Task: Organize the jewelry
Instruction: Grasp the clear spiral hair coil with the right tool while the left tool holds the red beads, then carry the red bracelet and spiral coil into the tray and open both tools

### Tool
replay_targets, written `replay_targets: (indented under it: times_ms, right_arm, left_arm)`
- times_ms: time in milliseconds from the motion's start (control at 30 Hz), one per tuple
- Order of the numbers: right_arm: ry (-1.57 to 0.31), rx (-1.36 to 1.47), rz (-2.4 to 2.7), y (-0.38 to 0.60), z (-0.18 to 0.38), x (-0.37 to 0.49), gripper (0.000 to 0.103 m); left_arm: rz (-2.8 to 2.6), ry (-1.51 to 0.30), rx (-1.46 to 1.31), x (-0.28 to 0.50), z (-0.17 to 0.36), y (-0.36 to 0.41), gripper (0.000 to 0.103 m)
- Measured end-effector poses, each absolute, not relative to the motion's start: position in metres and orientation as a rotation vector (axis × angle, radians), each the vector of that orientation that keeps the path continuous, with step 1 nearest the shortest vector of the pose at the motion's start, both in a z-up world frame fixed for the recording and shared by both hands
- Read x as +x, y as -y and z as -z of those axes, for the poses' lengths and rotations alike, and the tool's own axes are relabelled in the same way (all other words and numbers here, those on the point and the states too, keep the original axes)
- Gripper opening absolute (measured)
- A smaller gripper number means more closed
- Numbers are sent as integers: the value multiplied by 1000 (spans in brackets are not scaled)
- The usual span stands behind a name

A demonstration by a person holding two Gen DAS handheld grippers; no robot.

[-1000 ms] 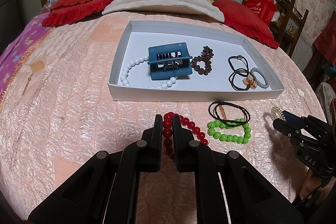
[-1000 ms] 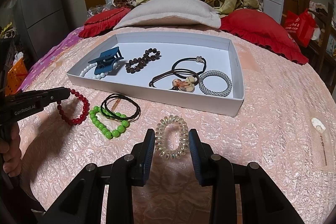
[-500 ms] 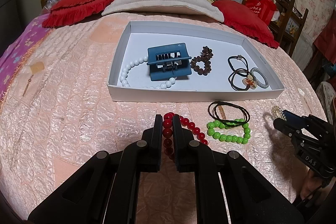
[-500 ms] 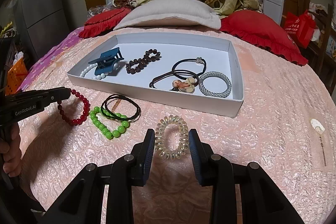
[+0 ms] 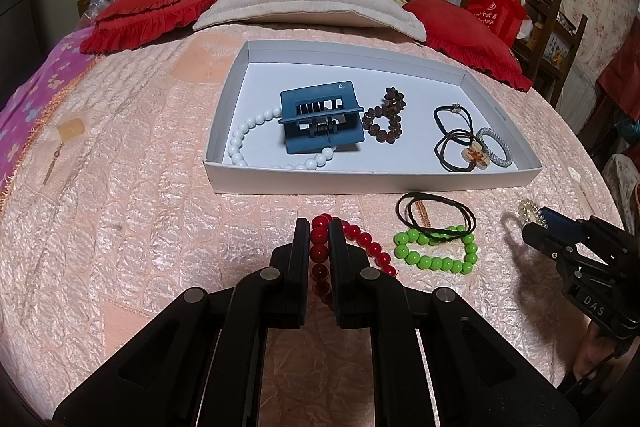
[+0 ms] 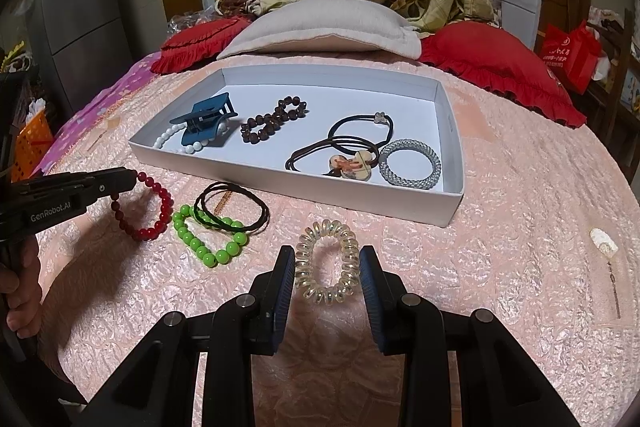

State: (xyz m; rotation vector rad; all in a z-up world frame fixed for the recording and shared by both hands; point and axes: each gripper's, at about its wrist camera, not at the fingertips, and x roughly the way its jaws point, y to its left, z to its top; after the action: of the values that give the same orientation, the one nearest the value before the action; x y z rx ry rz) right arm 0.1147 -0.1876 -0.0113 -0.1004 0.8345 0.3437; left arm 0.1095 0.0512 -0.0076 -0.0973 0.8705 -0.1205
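On the bed, before the tray's (image 5: 372, 183) near wall:
Left gripper (image 5: 319, 243): clamped on red bead bracelet (image 5: 362, 243).
Right gripper (image 6: 326, 273): apart, straddling clear coil hair tie (image 6: 326, 261).

Left gripper (image 5: 319, 247) low over the bedspread, fingers pinched tight on a red bead bracelet (image 5: 320, 255), right gripper (image 6: 327, 269) beside it, fingers parted, straddling a clear coil hair tie (image 6: 326, 261) without touching
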Motion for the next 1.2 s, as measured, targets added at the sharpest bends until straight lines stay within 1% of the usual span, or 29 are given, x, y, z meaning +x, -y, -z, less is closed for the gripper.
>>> replay_targets:
  times_ms: [367,567,733,967,1200]
  right_arm:
    - [-809,-92,-343,189,6,113,32]
    - [-764,-70,-347,192,-5,116,32]
    - [-726,-48,-340,196,-16,131,32]
    - [-694,-58,-325,191,-22,165,32]
    - [-732,-29,-286,191,-14,213,32]
  left_arm:
    - [123,-860,-104,109,5,-52,8]
    - [151,-825,-120,107,-9,-54,8]
    - [172,-774,-129,109,-32,-50,8]
    - [191,-745,-145,135,-56,-34,8]
    - [209,-736,-148,198,-67,-20,8]
